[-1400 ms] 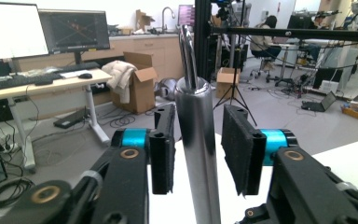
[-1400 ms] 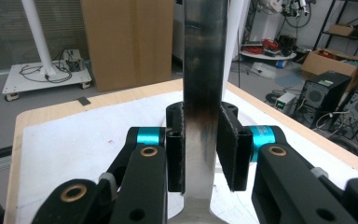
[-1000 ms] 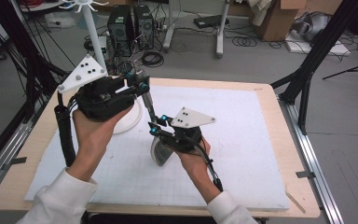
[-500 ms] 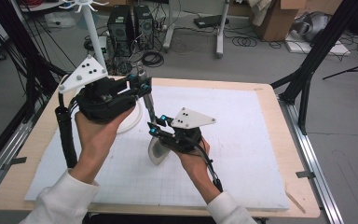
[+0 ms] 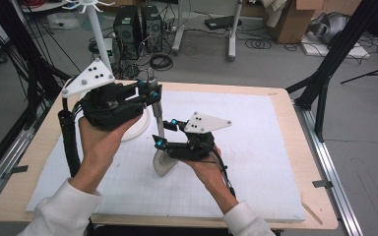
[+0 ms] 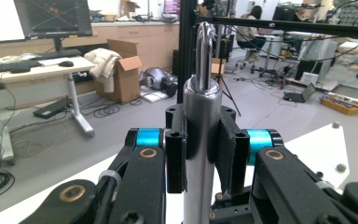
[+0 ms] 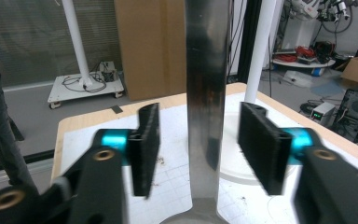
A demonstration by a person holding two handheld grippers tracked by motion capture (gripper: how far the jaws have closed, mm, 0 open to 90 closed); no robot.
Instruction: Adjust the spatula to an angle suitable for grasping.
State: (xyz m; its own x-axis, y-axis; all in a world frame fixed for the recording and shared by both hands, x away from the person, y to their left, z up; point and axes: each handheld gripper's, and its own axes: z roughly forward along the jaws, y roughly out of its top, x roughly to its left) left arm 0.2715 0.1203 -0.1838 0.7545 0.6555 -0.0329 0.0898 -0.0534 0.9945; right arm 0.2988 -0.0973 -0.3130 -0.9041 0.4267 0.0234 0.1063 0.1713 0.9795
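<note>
A steel utensil (image 5: 157, 115) stands nearly upright, its pale head (image 5: 165, 164) resting on the white gridded mat (image 5: 270, 147). My left gripper (image 5: 150, 92) is shut on its round upper handle (image 6: 202, 135), just below the hanging loop (image 6: 204, 51). My right gripper (image 5: 166, 132) is lower down and open, one jaw on each side of the flat shaft (image 7: 206, 93), with gaps on both sides. A white plate (image 5: 139, 129) lies behind the utensil, partly hidden by the left gripper; the plate (image 7: 247, 163) is also in the right gripper view.
A white hook stand (image 5: 96, 34) rises at the table's back left corner. The wooden table edge (image 5: 295, 128) borders the mat. Black frame legs (image 5: 325, 73) stand at the right. Computer towers and cables sit on the floor beyond.
Hardly anything has moved: both hands hold about the same places, with the utensil still upright between them.
</note>
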